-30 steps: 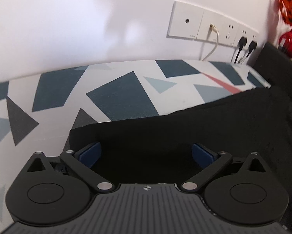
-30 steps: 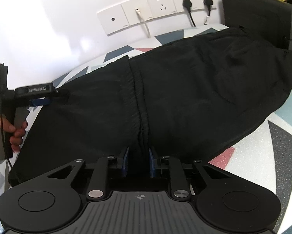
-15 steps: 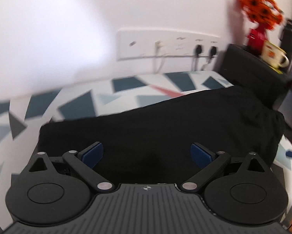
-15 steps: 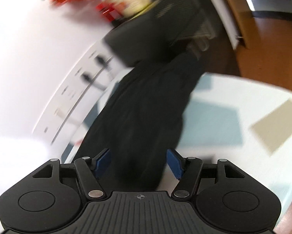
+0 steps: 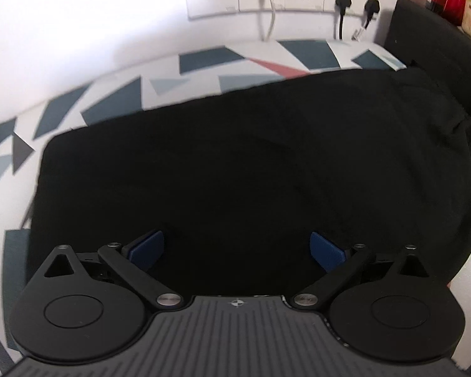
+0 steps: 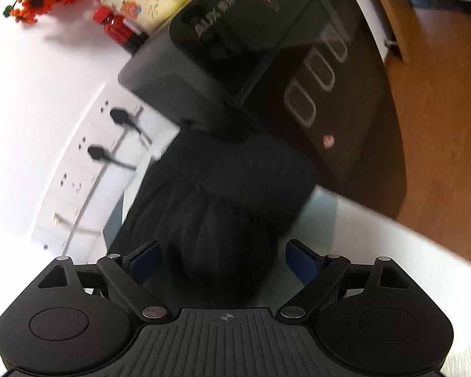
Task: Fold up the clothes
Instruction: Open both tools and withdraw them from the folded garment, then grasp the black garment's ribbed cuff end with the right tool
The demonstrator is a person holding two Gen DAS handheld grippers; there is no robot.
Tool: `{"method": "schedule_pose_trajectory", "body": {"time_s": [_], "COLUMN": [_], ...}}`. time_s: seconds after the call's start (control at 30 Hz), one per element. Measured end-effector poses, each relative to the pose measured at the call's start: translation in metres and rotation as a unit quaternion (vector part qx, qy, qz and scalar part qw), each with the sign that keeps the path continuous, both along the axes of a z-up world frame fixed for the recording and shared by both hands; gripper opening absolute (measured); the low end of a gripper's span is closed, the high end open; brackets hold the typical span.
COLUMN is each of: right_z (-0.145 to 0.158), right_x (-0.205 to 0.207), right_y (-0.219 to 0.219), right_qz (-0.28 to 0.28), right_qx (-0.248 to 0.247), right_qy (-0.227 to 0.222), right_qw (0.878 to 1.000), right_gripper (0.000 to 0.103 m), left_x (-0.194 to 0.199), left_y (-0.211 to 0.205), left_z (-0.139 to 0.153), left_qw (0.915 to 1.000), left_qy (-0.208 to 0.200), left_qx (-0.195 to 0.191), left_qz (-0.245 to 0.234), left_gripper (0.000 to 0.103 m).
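Now we hold both the left gripper [image 5: 237, 248] and right gripper [image 6: 223, 259] wide apart and empty over the long black fabric garment [image 5: 235, 163] lying flat on the triangle-patterned tablecloth [image 5: 204, 59], so we judge ourselves between grasps, next pinching its gathered end.

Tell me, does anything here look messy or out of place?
One thing: the far end of the black garment is bunched against the black box at the edge of the patterned table, not lying flat. Nothing looks spilled or damaged.
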State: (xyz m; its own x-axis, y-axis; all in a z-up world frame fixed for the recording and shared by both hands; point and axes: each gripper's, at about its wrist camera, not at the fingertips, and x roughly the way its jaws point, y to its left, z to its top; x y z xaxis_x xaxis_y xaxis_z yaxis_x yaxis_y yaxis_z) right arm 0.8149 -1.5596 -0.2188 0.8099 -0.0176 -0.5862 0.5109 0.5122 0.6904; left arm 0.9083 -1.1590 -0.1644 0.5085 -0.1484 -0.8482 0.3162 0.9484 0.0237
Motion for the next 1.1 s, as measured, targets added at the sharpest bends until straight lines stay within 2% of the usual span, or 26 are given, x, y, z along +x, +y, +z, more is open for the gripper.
{"method": "schedule_pose_trajectory", "body": {"time_s": [0.13,0.33,0.43,0.47,0.5,0.57,0.63,0.7,0.83,0.9,0.93,1.0,1.1], "right_z": [-0.003,0.002,0.001,0.001,0.002,0.003,0.006,0.013,0.034,0.038,0.038,0.034,0.022], "right_x": [0.008,0.030,0.036,0.038,0.039,0.043,0.044,0.033,0.010,0.001,-0.001,0.001,0.015], "right_y": [-0.012,-0.017,-0.020,-0.020,-0.018,-0.015,-0.013,-0.011,0.007,0.012,0.011,0.006,-0.012], "right_qz": [-0.012,0.018,0.007,0.001,0.001,0.001,0.001,0.005,0.039,0.054,0.055,0.048,0.042], "right_qx": [0.004,-0.044,-0.044,-0.044,-0.052,-0.067,-0.074,-0.055,-0.055,-0.058,-0.063,-0.073,-0.052], "right_qy": [-0.028,-0.003,-0.016,-0.017,-0.009,0.008,0.014,-0.013,-0.032,-0.032,-0.030,-0.014,0.009], "right_qw": [1.000,0.999,0.999,0.999,0.999,0.998,0.997,0.998,0.997,0.996,0.996,0.996,0.998], "right_gripper": [0.102,0.102,0.102,0.094,0.066,0.038,0.030,0.022,0.020,0.022,0.027,0.044,0.055], "left_x": [0.006,0.008,0.009,0.010,0.010,0.010,0.012,0.013,0.014,0.014,0.014,0.014,0.015], "left_y": [-0.003,-0.005,-0.006,-0.006,-0.006,-0.006,-0.004,-0.001,0.002,0.004,0.004,0.006,0.008], "left_z": [-0.006,-0.006,-0.006,-0.006,-0.006,-0.005,-0.004,-0.003,-0.003,-0.003,-0.003,-0.003,-0.003], "left_qw": [0.9998,0.9996,0.9995,0.9995,0.9995,0.9996,0.9996,0.9994,0.9993,0.9994,0.9994,0.9995,0.9996], "left_qy": [0.015,0.020,0.022,0.022,0.023,0.021,0.018,0.016,0.013,0.011,0.011,0.009,0.007], "left_qx": [0.004,0.003,0.005,0.005,0.006,0.013,0.021,0.028,0.032,0.031,0.031,0.030,0.028], "left_qz": [0.014,0.021,0.020,0.020,0.020,0.013,0.003,-0.007,-0.011,-0.009,-0.007,-0.005,-0.001], "left_gripper": [0.103,0.103,0.103,0.103,0.103,0.103,0.103,0.103,0.103,0.103,0.103,0.103,0.103]}}
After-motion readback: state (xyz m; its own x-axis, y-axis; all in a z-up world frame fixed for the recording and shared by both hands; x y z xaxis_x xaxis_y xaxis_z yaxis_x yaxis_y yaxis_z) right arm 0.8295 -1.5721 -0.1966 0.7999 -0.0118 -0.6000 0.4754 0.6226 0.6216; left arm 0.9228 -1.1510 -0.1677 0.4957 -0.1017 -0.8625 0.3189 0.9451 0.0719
